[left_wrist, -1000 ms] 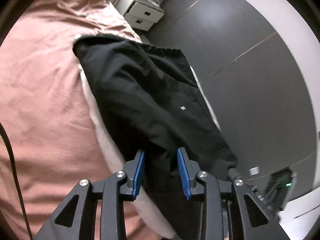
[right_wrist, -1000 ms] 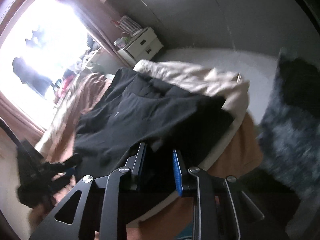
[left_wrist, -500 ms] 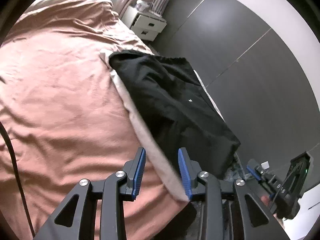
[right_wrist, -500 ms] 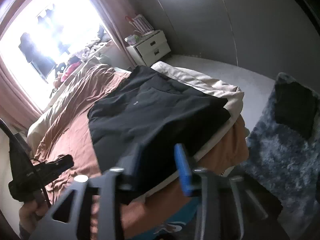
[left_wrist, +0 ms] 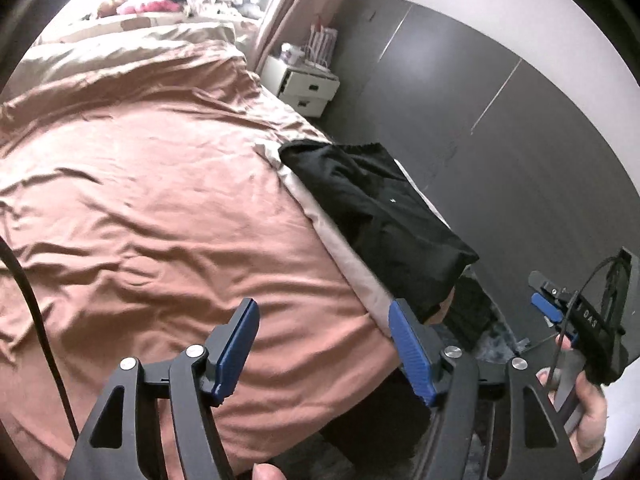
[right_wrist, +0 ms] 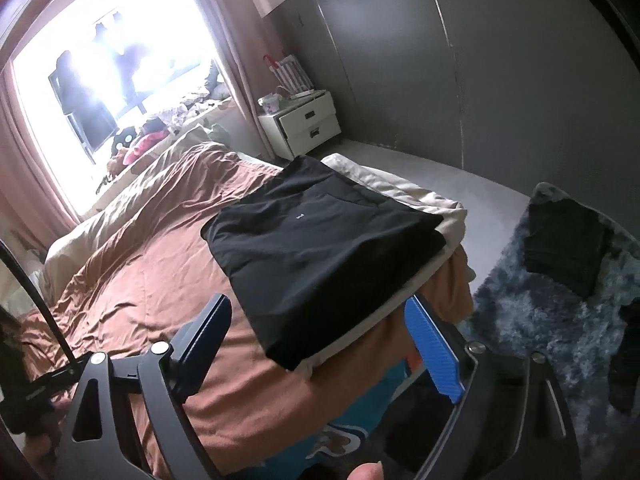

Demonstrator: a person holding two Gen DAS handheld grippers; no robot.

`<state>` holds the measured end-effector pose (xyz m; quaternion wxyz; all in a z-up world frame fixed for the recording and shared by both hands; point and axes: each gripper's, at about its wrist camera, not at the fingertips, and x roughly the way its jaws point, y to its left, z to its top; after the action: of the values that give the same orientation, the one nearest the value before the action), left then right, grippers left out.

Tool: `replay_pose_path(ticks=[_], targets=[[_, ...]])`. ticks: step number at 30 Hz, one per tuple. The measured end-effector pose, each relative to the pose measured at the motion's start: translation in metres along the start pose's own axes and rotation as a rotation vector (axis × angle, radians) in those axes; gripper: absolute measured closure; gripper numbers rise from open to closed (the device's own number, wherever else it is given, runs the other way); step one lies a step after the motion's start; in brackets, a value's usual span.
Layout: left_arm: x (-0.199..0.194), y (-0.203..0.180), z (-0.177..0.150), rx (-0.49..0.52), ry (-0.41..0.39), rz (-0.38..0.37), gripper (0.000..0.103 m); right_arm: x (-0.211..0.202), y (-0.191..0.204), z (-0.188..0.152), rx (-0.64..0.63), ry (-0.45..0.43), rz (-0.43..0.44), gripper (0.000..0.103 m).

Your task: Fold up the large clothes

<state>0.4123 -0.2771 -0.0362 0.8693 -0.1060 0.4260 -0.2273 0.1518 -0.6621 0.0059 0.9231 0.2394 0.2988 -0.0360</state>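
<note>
Bed with rumpled rust-brown satin cover [left_wrist: 152,208] fills most of both views. Folded black garment with tiny white logo [right_wrist: 320,252] lies flat on a cream blanket edge [right_wrist: 404,192] at the bed's corner on the wardrobe side, one end hanging slightly past the mattress edge. Grey panelled wardrobe wall [right_wrist: 500,60] runs behind. Shaggy blue-grey rug [right_wrist: 532,320] on floor beside bed, with a second dark folded cloth [right_wrist: 560,248] on it. White two-drawer nightstand [right_wrist: 304,126] stands near the pink curtain [right_wrist: 236,48] and bright window.

Left claw [left_wrist: 324,348]: black arms, blue pads, jaws opening, wide apart, nothing between them; only bed cover behind, garment well ahead and to the right. Right claw [right_wrist: 320,348]: jaws opening, wide, empty; garment's near edge shows through the gap but pads are clear of it. Person's hand [left_wrist: 580,412] grips the right claw's handle, seen in left view.
</note>
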Motion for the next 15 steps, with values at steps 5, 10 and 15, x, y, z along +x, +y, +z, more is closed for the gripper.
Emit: replay_pose_path(ticks=[5,10,15], targets=[[-0.039,0.004,-0.015,0.027,-0.058,0.001,0.002,-0.016,0.011,-0.012,-0.013,-0.018,0.023,0.000],[-0.074,0.003,-0.029,0.073,-0.111,0.020,0.000,-0.036,0.028,-0.024,-0.044,-0.040,0.024,0.000],[-0.114,0.010,-0.045,0.081,-0.172,0.026,0.000,-0.053,0.040,-0.039,-0.057,-0.055,0.036,0.000]])
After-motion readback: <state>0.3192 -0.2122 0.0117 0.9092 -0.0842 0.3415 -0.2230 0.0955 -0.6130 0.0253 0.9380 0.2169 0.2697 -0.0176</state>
